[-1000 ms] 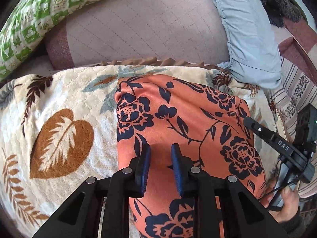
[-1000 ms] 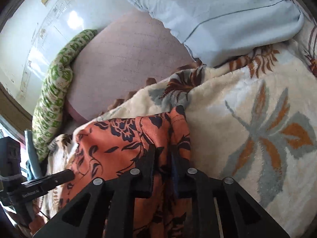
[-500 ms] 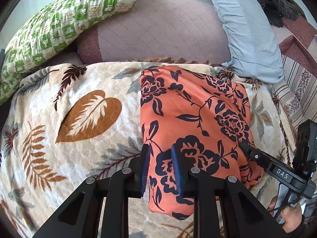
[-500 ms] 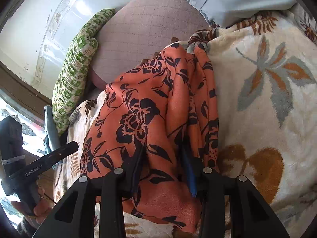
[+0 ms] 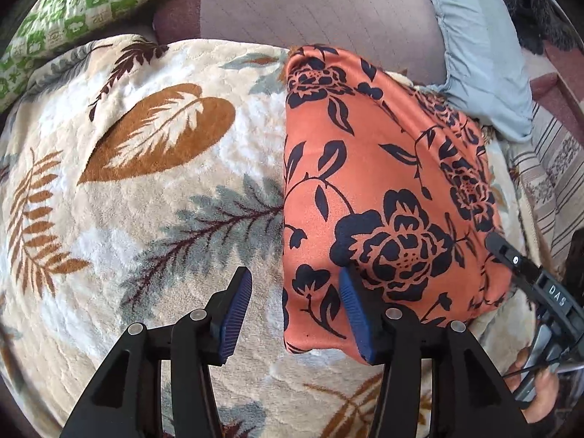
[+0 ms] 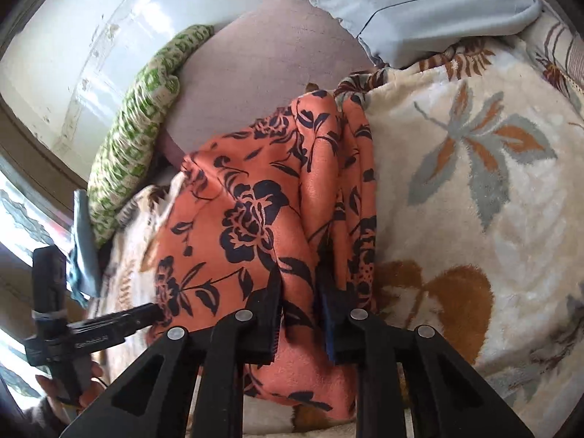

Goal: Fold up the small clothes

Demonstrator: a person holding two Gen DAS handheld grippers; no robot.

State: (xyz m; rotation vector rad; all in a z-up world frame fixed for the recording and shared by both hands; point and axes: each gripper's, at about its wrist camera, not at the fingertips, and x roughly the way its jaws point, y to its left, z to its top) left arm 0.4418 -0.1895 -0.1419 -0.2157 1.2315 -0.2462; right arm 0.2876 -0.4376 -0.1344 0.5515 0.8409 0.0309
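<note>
The orange floral garment (image 5: 383,189) is laid folded on the leaf-print blanket (image 5: 153,189), long axis running away; its near-right edge is pinched by the right gripper (image 6: 301,314); the left gripper (image 5: 295,314) is spread wide astride its near-left corner.

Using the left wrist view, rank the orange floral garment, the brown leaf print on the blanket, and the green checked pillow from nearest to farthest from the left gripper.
1. Orange floral garment: its near corner lies against the right finger of the left gripper.
2. Brown leaf print: on the blanket, ahead and to the left.
3. Green checked pillow: far upper left, beyond the blanket's edge.
</note>
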